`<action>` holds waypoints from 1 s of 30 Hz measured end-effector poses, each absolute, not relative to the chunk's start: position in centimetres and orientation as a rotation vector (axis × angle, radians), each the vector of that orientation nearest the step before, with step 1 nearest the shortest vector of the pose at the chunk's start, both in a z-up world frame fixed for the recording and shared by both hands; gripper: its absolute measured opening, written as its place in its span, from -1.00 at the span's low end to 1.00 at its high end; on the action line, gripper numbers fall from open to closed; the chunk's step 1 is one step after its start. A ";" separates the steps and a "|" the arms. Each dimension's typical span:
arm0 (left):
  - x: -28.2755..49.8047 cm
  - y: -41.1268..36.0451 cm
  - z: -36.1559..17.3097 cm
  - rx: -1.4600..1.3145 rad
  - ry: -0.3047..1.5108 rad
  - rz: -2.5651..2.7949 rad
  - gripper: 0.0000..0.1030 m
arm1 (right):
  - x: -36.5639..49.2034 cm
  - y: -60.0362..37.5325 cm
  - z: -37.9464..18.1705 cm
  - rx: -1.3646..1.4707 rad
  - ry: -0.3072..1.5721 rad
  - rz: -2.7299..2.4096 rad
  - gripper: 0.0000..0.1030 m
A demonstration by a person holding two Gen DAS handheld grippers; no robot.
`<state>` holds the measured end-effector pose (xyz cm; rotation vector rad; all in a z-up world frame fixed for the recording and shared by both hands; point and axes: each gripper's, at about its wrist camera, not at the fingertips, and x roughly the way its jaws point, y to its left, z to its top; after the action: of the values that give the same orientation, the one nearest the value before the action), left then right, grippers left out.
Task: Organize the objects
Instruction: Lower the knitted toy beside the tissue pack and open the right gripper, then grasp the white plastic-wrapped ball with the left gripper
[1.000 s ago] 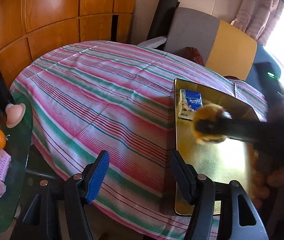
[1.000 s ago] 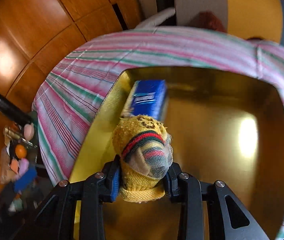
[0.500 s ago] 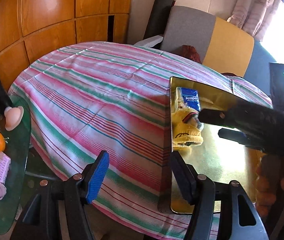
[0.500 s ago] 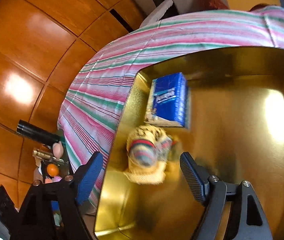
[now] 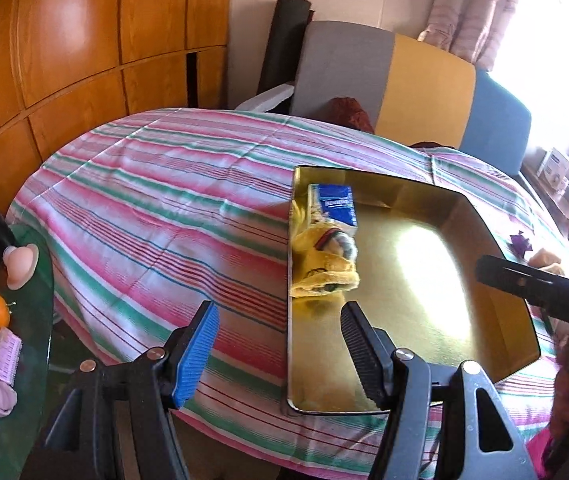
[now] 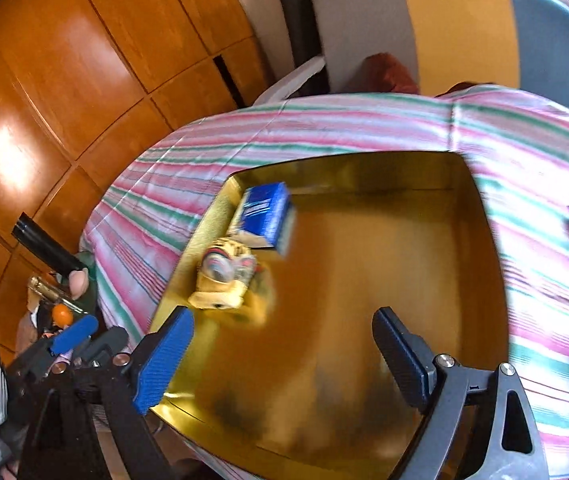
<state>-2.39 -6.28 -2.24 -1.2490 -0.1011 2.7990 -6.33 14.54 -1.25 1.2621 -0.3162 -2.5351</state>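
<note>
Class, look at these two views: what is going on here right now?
A person holding tongs in each hand is tidying things into a gold tray on a striped table. A yellow knitted sock lies in the tray beside a blue packet. The right tongs are opening with nothing between them, above the tray. The left tongs hang open and empty at the tray's near edge.

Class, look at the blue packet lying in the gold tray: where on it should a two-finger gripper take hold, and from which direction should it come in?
Probably grip the blue packet across its two long side faces, coming down from above. It lies flat in the gold tray near a corner, with the yellow knitted bundle against one short end. That blocks an end-on or sideways approach, while its top stays clear.
</note>
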 end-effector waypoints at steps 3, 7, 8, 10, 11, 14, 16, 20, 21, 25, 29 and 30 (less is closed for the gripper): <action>-2.2 -5.8 -2.1 -1.234 -0.095 2.780 0.25 | -4.8 16.8 -0.6 1.247 -0.286 -2.589 0.79; -2.1 -5.1 -2.3 -1.229 -0.076 2.757 0.25 | -2.6 21.3 0.5 1.232 -0.261 -2.697 0.79; -2.0 -4.9 -2.4 -1.230 -0.077 2.748 0.25 | -2.2 22.5 0.8 1.231 -0.267 -2.723 0.79; -2.0 -4.6 -2.5 -1.234 -0.073 2.739 0.25 | -1.0 25.4 1.2 1.230 -0.276 -2.788 0.81; -2.0 -4.3 -2.6 -1.237 -0.064 2.732 0.25 | -0.4 27.1 1.5 1.230 -0.283 -2.823 0.81; -1.9 -3.7 -2.8 -1.244 -0.035 2.722 0.25 | 1.4 32.1 2.1 1.242 -0.335 -2.931 0.82; -1.8 -3.2 -2.9 -1.249 -0.008 2.714 0.25 | 2.8 35.7 2.4 1.256 -0.390 -3.001 0.83; -1.8 -2.1 -2.9 -1.240 -0.001 2.677 0.25 | 5.9 41.6 2.9 1.246 -0.566 -3.107 0.90; -1.8 -1.7 -2.7 -1.231 -0.002 2.666 0.25 | 6.6 42.7 3.0 1.236 -0.607 -3.127 0.91; -1.7 0.1 -1.8 -1.187 -0.003 2.622 0.25 | 9.7 47.5 2.3 1.205 -0.822 -3.213 0.94; -2.0 3.0 -0.8 -1.171 -0.009 2.514 0.25 | 11.8 50.5 0.4 1.162 -1.094 -3.181 0.94; -1.9 3.9 -0.6 -1.160 0.002 2.485 0.25 | 12.3 51.0 0.3 1.116 -1.162 -3.159 0.94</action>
<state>-1.95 3.92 -0.58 -1.1600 0.0022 2.4848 12.27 51.03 0.32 1.1161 -1.1622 -3.1587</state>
